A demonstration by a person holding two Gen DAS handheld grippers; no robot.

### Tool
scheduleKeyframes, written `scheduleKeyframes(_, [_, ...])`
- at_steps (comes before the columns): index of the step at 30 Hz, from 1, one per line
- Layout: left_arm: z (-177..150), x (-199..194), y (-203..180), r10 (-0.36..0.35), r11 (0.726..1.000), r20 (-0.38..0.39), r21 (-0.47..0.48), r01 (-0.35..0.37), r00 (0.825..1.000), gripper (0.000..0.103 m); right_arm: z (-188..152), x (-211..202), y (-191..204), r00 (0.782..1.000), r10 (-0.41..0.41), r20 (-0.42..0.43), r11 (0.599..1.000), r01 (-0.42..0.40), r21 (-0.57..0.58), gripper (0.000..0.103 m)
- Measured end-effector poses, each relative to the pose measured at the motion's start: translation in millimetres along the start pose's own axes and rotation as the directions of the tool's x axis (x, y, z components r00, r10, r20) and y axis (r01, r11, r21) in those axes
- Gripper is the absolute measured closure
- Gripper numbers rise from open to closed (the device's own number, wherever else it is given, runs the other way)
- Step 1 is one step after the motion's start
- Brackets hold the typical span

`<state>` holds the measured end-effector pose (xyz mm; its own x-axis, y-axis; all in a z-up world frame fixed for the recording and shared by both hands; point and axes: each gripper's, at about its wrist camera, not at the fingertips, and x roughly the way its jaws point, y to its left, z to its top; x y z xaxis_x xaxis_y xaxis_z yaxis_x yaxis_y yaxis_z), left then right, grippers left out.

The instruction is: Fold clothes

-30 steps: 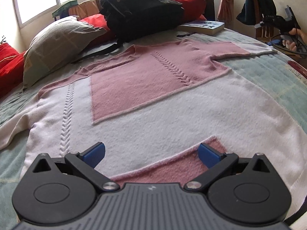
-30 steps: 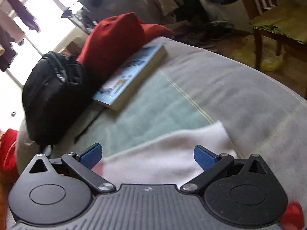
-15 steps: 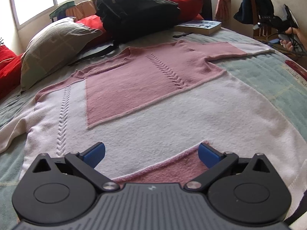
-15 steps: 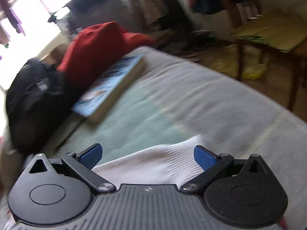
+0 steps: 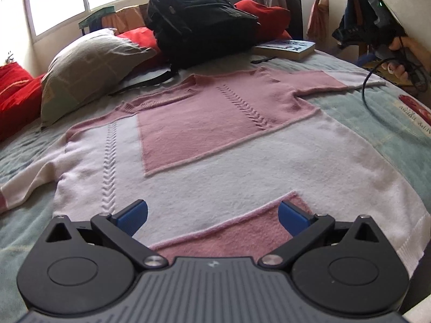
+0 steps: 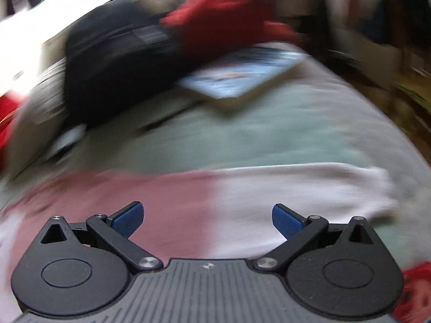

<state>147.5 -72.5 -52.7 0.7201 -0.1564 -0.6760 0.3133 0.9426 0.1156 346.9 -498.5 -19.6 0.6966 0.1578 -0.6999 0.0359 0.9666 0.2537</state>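
While flat: sweater (image 5: 229, 148), both tongs agape

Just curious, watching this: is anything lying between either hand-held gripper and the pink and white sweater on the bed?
Nothing visible. The left hand-held gripper is open over the sweater hem; the right hand-held gripper is open over a sleeve. The backpack and book lie beyond the sweater.

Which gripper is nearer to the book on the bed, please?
Right. The right gripper hovers over the sleeve just before the book; the left gripper is at the sweater's hem.
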Motion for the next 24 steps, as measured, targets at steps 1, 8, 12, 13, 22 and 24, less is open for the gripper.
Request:
scheduleKeyframes(1, [-2,-1,2,0.001,1.000,-0.004,-0.003,-0.001,1.000,0.001,-3,-2,26,0.999,0.042,-0.012,0.997,-0.042,-0.067,0.000])
scheduleKeyframes(8, [-21,-13,23,0.022,0.999,-0.024,-0.047,-0.023,0.999,0.001,-57,0,181,0.934,0.333,-0.132,0.851,-0.358,-0.385,0.000])
scheduleKeyframes(12, [-31,-17,35,0.018,0.996,-0.037,-0.084,-0.021,0.999,0.001,-100,32,217,0.938,0.291,-0.186,0.843,-0.344,-0.415,0.000])
scheduleKeyframes(13, [-34,-18,38,0.016,0.995,-0.040,-0.093,-0.020,0.999,0.001,-110,39,217,0.948,0.251,-0.193,0.857,-0.311,-0.412,0.000])
scheduleKeyframes(22, [-50,-25,59,-0.014,0.988,-0.048,-0.153,0.006,0.999,0.001,-175,-26,195,0.992,0.071,-0.101,0.859,-0.113,-0.500,0.000])
scheduleKeyframes(24, [-48,-26,57,-0.033,0.989,-0.037,-0.146,0.028,0.999,0.001,-183,-48,197,0.994,0.066,-0.082,0.872,-0.098,-0.480,0.000])
